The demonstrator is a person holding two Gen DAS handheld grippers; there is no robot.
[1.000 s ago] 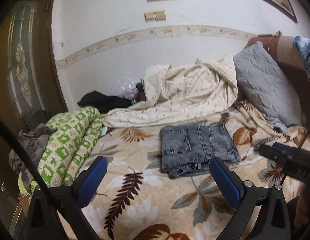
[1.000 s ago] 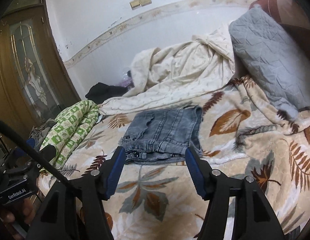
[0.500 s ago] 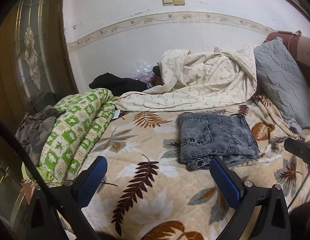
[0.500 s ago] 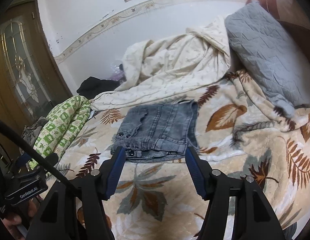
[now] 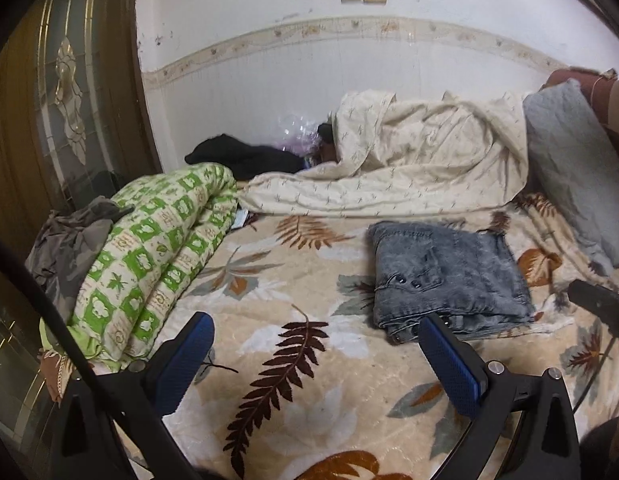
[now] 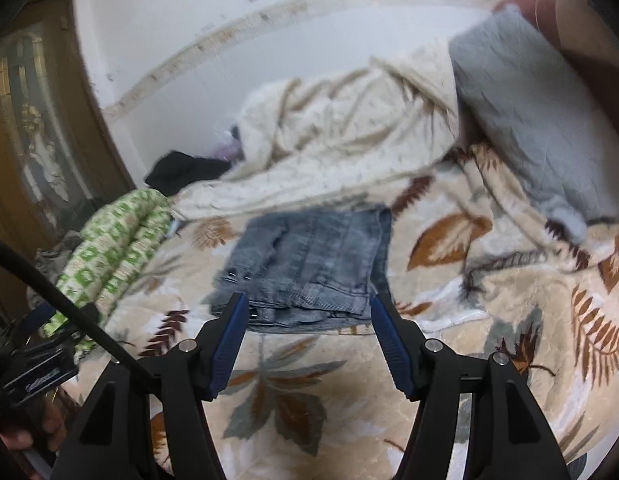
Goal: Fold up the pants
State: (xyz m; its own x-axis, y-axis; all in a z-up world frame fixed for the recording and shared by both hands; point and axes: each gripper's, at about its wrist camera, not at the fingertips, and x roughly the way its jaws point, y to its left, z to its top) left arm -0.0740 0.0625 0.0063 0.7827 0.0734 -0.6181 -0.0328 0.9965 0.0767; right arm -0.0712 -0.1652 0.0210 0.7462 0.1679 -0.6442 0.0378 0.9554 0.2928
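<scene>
Both views shifted; folded jeans [image 5: 449,276] lie flat, right view blurry.

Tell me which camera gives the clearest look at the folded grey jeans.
The left wrist view. There the folded grey jeans are sharp, with the dark studs and stacked layers plain to see. The right wrist view centres them just beyond the open right gripper, but motion blur smears the detail.

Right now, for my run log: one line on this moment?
stage: fold done | folded grey denim pants: flat on leaf-print blanket | left gripper: open, empty | right gripper: open, empty
</scene>
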